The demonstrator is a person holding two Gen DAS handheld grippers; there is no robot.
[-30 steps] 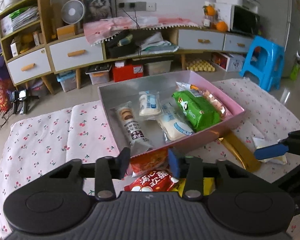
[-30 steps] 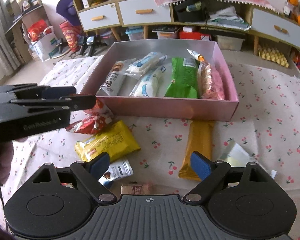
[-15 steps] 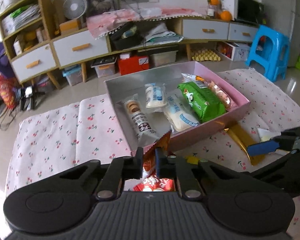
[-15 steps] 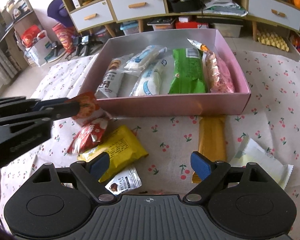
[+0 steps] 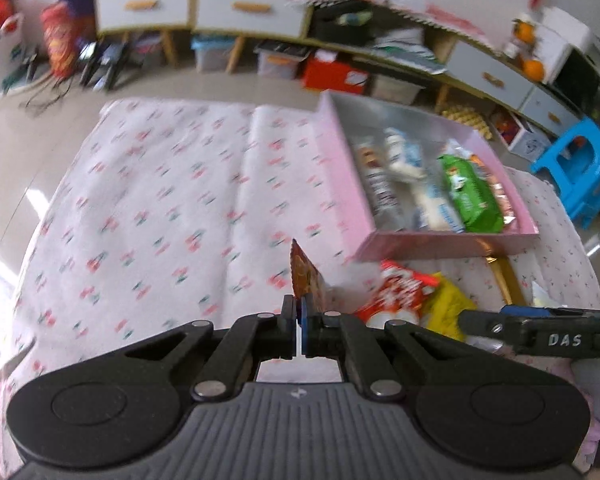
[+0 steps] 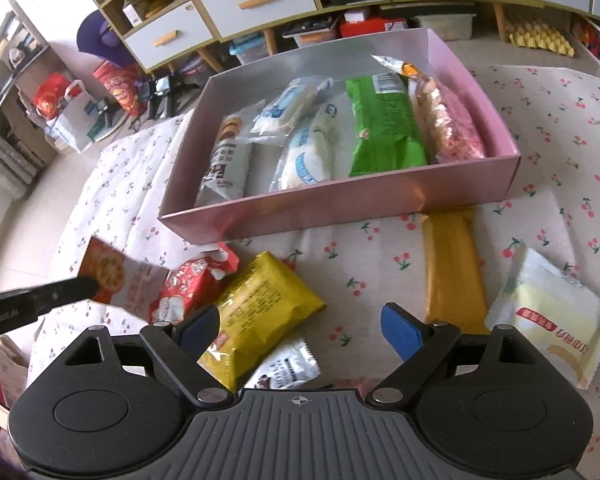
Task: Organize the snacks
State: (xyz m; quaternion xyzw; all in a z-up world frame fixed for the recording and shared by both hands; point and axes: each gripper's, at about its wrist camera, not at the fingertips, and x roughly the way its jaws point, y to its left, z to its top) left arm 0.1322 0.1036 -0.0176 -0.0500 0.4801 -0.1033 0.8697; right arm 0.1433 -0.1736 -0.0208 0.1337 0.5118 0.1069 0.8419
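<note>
My left gripper (image 5: 299, 316) is shut on the edge of a small orange snack packet (image 5: 306, 280), which stands up from the pads above the cherry-print cloth. In the right wrist view that same packet (image 6: 118, 276) hangs at the left, pinched by the left gripper (image 6: 90, 289). The pink box (image 6: 340, 208) holds several packets: white, green and pink ones. My right gripper (image 6: 300, 330) is open with nothing between its fingers, hovering over a yellow packet (image 6: 260, 312) and a small white sachet (image 6: 286, 368).
A red packet (image 6: 194, 286) lies beside the yellow one, left of centre. An orange bar (image 6: 452, 264) and a pale cream packet (image 6: 552, 316) lie on the cloth at the right. Cabinets and storage bins stand behind the bed. A blue stool (image 5: 580, 172) stands far right.
The left gripper closed on the orange packet, lifted it and swung left, away from the box's front wall. The right gripper stayed open and only tilted a little.
</note>
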